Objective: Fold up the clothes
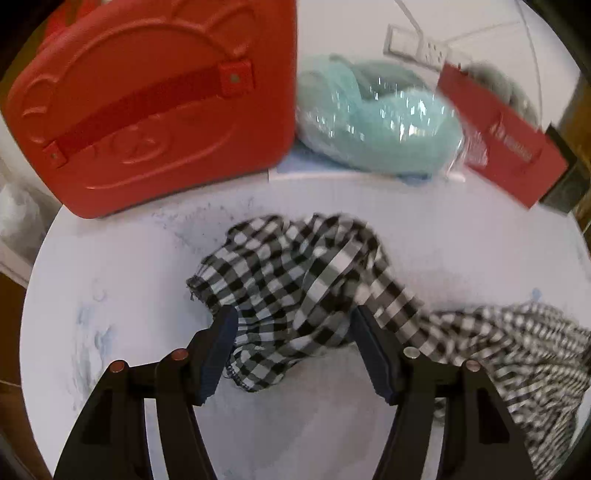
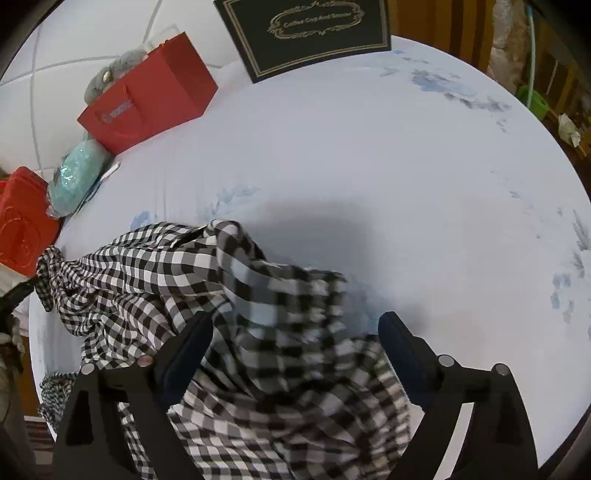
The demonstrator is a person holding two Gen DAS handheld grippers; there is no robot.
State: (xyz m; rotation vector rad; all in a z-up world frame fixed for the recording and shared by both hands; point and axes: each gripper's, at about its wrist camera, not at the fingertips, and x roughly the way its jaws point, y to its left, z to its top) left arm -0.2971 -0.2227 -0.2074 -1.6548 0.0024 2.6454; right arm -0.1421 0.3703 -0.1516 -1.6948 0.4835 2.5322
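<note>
Pale bed sheet point(image 2: 369, 155) carries the checked garment point(image 2: 155, 280), lying crumpled in a heap across its near-left part, not yet flat. Red case point(image 1: 147, 110) and bagged teal bundle point(image 1: 376, 122) sit close behind; spreading the cloth could snag or shove them. Left gripper point(image 1: 291, 325) spread wide, frilly hem between the jaws but unpressed. Right gripper point(image 2: 295, 328) likewise released over bunched folds; pinching here risks grabbing several layers, giving a crooked fold

Black box point(image 2: 306, 33): gold framed script, roughly "Coffee Cup And Saucer". Red bag point(image 2: 147, 99): logo illegible.
</note>
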